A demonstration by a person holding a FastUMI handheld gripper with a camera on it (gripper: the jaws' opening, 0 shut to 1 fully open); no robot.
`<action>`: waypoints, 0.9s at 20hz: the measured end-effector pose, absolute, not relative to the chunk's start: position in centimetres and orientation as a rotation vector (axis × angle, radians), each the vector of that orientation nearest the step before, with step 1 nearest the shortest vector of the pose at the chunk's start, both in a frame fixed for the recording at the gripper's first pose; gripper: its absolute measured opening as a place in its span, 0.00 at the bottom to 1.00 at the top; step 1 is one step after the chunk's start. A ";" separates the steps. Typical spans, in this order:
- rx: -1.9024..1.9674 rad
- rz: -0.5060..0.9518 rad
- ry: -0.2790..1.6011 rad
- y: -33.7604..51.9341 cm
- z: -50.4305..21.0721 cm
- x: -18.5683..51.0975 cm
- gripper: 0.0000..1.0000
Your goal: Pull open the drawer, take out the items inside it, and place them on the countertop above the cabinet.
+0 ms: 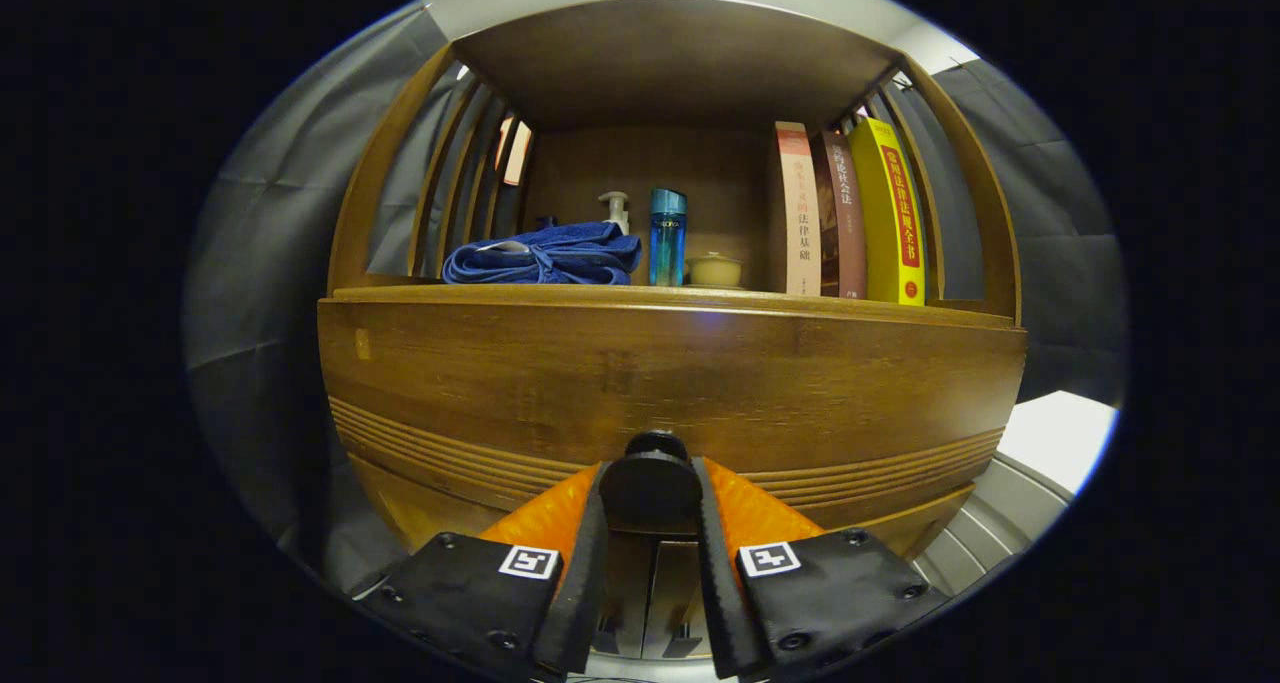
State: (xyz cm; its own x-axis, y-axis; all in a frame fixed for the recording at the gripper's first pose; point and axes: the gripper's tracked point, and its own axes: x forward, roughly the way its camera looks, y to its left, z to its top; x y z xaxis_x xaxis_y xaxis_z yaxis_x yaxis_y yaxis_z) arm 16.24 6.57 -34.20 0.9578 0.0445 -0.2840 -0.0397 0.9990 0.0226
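Drawer (670, 383): wooden front with horizontal grooves along its lower part, set directly below the desk (650, 296) of the cabinet; it appears shut, so its contents are hidden.

Knob (652, 483): dark, round, mounted low at the middle of the drawer front; it is seated between the fingers.

Gripper (652, 508): both fingers (580, 543) are pinched against the sides of the knob, one on each flank; the grip looks centred.

Handling, judged: the knob is rigid and smooth, so a slip is possible if the pull is angled; a straight draw along the drawer's travel is advised; the drawer is solid wood and is likely to be moderately heavy, with some sticking at the start; the knob is the only sensible place to take hold.

Desk contents, well beyond the fingers: a folded blue towel (545, 255); a pump bottle (617, 209) behind it; a blue bottle (667, 236) beside the towel; a small lidded jar (715, 269); three upright books (848, 218) to the right; free space for the drawer's items is limited to the front strip.
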 end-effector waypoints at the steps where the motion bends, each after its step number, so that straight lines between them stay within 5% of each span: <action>1: 0.011 0.046 0.288 6.5 -34.1 16.2 0.52; 6: 0.015 0.053 0.285 6.4 -33.8 16.9 0.33; 18: 0.017 -0.015 0.302 6.6 -31.4 9.5 0.33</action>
